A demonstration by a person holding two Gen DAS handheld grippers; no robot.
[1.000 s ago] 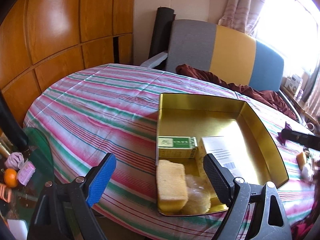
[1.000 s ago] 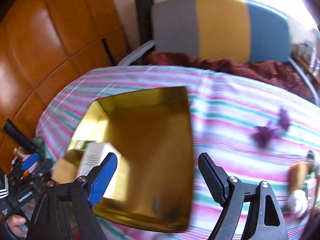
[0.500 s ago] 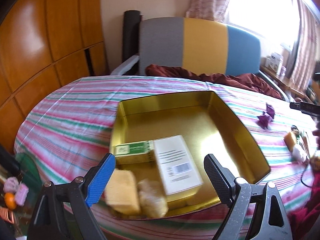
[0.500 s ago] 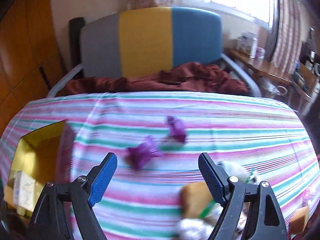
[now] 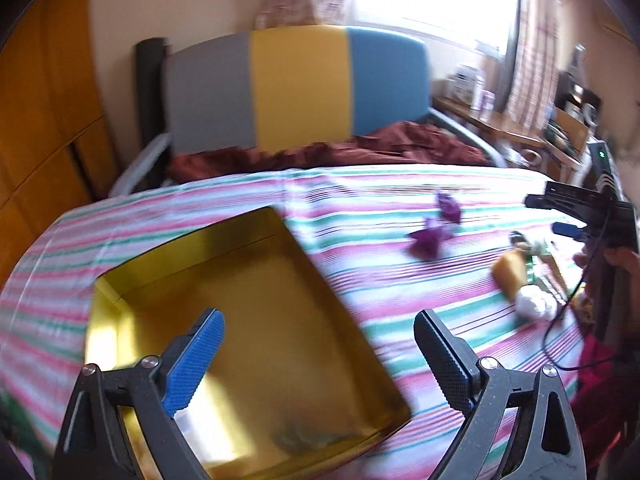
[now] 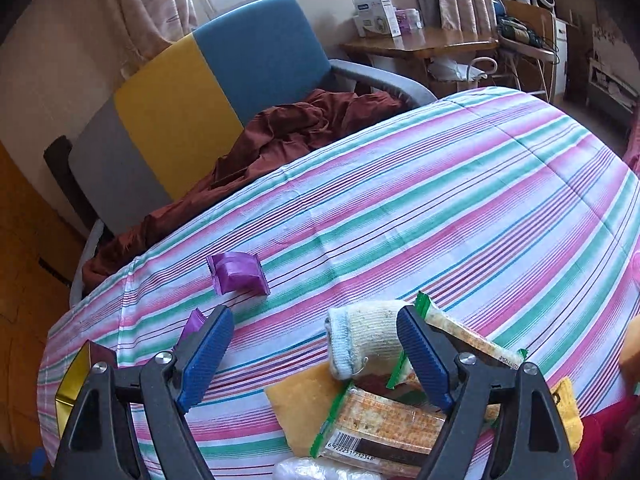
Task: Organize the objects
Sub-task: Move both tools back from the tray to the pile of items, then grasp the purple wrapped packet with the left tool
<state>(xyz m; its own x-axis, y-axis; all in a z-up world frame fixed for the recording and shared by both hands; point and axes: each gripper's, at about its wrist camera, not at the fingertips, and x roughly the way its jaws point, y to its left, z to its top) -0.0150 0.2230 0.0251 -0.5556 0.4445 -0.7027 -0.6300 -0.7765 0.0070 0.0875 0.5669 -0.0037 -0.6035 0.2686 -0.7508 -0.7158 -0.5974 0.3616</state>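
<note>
Snacks [image 6: 380,420] are lying heaped on the striped cloth [image 6: 440,208] under the right gripper [image 6: 316,360] — jaws spread wide, gripping nothing. Left gripper [image 5: 320,356], equally wide, is hovering over the gold tin [image 5: 256,304]; purple packets [image 6: 236,272] are sitting farther out.

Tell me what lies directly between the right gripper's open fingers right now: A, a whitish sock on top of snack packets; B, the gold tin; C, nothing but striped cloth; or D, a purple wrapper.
A: in the right wrist view the whitish sock lies between the open right gripper fingers, resting on the snack packets; the purple wrapper is farther off.
</note>
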